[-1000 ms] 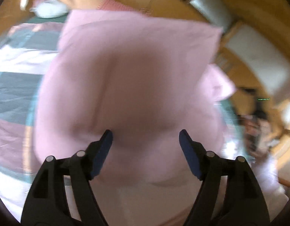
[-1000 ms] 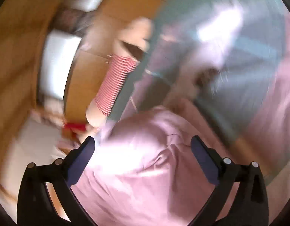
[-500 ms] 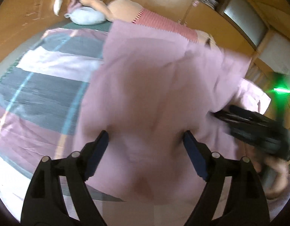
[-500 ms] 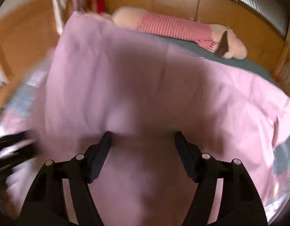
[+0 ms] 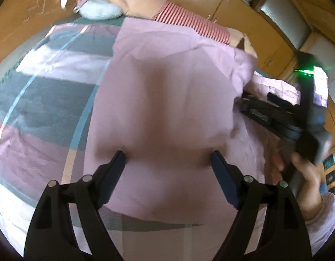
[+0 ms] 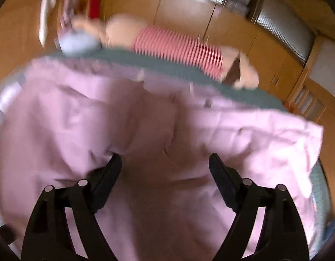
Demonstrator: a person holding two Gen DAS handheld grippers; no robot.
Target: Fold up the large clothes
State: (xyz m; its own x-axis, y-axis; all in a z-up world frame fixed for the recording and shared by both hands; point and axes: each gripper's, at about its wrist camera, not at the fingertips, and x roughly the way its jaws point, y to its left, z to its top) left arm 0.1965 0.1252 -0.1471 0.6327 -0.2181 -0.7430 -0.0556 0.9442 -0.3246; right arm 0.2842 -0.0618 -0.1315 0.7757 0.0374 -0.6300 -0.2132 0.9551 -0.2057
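Observation:
A large pink garment [image 5: 167,100] lies spread over a striped bedspread [image 5: 43,91] on a bed. My left gripper [image 5: 167,158] is open and empty just above the cloth's near part. My right gripper [image 6: 165,163] is open and empty over the same pink garment [image 6: 145,119], which shows wrinkles and a row of small buttons near its far edge. The right gripper also shows at the right in the left wrist view [image 5: 283,117], held by a hand, at the garment's right side.
A long plush toy with a red-striped body [image 5: 189,21] and a pale blue cushion [image 5: 100,10] lie along the bed's far edge. Wooden cupboards [image 6: 189,6] stand behind the bed. The bedspread shows at the left and front.
The garment has dropped from hanging in front of the cameras to lying flat on the bed. Both grippers stay open. The right gripper has swung round to face the bed.

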